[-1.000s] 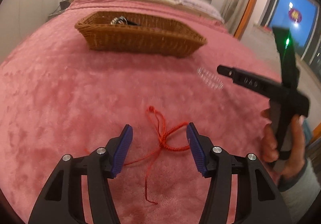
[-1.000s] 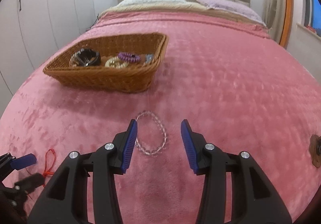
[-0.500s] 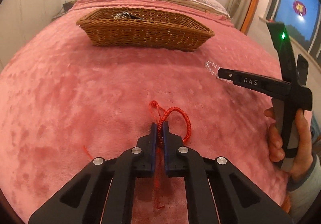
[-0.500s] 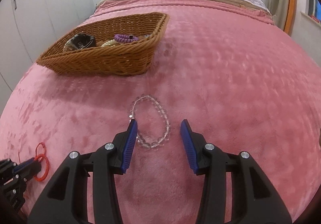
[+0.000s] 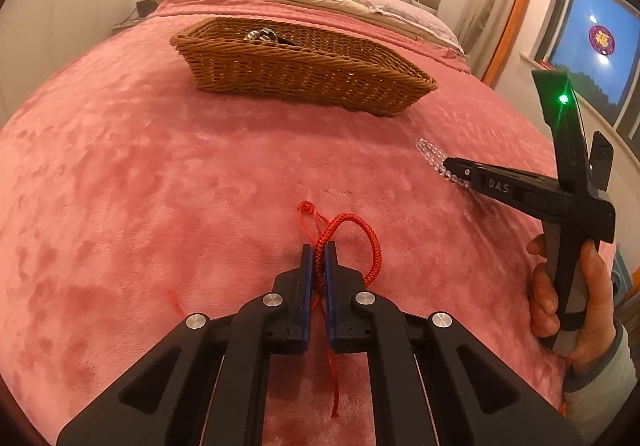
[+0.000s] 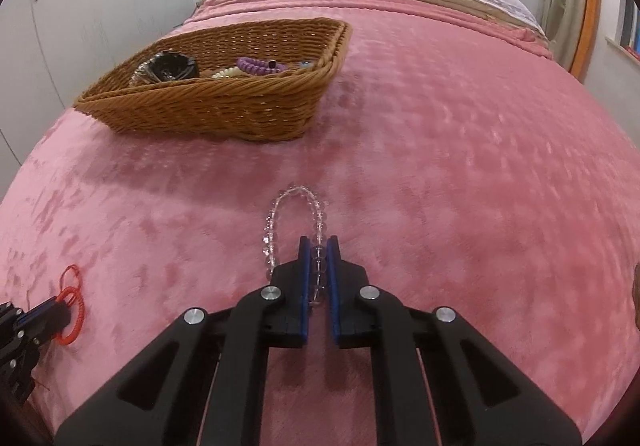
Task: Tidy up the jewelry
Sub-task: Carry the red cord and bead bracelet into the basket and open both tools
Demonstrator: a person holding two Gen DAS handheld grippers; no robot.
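Note:
My left gripper (image 5: 319, 252) is shut on a red braided cord bracelet (image 5: 362, 230) lying on the pink blanket; its loose ends trail under the fingers. My right gripper (image 6: 319, 246) is shut on a clear bead bracelet (image 6: 276, 218), whose loop rests on the blanket ahead of the fingers. In the left wrist view the right gripper (image 5: 452, 165) is at the right with the clear beads (image 5: 430, 150) at its tip. In the right wrist view the left gripper (image 6: 60, 310) is at the lower left with the red cord (image 6: 72, 286).
A brown wicker basket (image 5: 304, 70) stands on the bed beyond both grippers; it also shows in the right wrist view (image 6: 224, 110), holding a black item (image 6: 172, 66), a purple bracelet (image 6: 256, 66) and other jewelry. Pillows and a headboard lie behind. A window is at the right.
One second ago both grippers were open over their bracelets. The left one shut on the red cord first; the right one has now shut on the clear beads.

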